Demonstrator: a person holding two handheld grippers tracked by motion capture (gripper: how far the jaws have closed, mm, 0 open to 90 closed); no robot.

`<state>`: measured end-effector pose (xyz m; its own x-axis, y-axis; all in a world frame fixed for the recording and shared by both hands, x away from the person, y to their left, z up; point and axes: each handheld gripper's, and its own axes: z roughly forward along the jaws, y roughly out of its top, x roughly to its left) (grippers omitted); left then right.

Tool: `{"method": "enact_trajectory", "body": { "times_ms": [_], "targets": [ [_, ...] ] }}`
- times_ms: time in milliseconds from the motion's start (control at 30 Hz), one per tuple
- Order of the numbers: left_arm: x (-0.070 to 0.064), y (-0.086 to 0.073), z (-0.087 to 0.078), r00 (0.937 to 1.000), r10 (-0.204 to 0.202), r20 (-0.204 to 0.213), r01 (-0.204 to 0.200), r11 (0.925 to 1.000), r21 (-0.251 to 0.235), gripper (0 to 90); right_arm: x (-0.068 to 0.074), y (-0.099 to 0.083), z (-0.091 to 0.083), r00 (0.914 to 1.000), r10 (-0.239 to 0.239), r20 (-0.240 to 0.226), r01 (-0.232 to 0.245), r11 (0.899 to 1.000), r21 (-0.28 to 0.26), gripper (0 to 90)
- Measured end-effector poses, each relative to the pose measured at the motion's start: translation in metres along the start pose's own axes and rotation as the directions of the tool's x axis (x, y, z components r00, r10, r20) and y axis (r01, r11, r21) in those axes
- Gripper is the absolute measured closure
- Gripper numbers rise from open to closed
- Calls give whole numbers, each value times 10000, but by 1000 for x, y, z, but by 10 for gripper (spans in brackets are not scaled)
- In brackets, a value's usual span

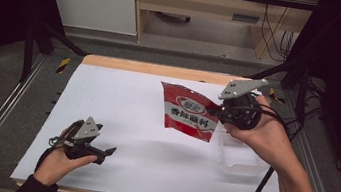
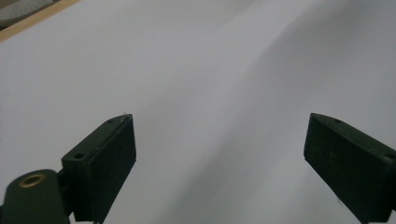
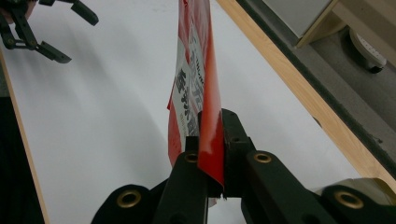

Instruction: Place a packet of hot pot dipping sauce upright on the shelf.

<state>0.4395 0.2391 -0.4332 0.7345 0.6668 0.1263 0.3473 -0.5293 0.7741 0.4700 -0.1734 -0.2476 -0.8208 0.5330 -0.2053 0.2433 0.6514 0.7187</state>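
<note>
A red snack packet [image 1: 187,110] with a white label hangs in the air over the right half of the white table [image 1: 130,115]. My right gripper [image 1: 217,113] is shut on the packet's right edge; in the right gripper view the red packet [image 3: 198,88] stands edge-on, clamped between the two black jaws of the right gripper [image 3: 211,135]. My left gripper [image 1: 109,151] rests low at the front left, held by a hand, jaws spread wide. In the left gripper view the left gripper [image 2: 219,144] is open over bare white surface, nothing between its fingers [image 2: 105,163].
A clear plastic container [image 1: 240,159] sits on the table under the right hand. The left gripper [image 3: 51,28] appears far off in the right gripper view. A wooden table edge [image 1: 162,69] runs along the back; metal rails flank both sides.
</note>
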Motion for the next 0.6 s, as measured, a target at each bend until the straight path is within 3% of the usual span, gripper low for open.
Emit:
{"method": "enact_trajectory", "body": {
  "times_ms": [300, 600],
  "targets": [
    [10, -15, -4, 9939, -767, -787, 741, 9966, -356, 90, -9, -9, -28, 9991, 218, 376, -211, 9996, -176, 899],
    [24, -30, -9, 9844, -1361, -1114, 1280, 9888, -770, 63, -19, -27, -59, 9945, 624, 845, -594, 9975, -377, 900]
  ]
}}
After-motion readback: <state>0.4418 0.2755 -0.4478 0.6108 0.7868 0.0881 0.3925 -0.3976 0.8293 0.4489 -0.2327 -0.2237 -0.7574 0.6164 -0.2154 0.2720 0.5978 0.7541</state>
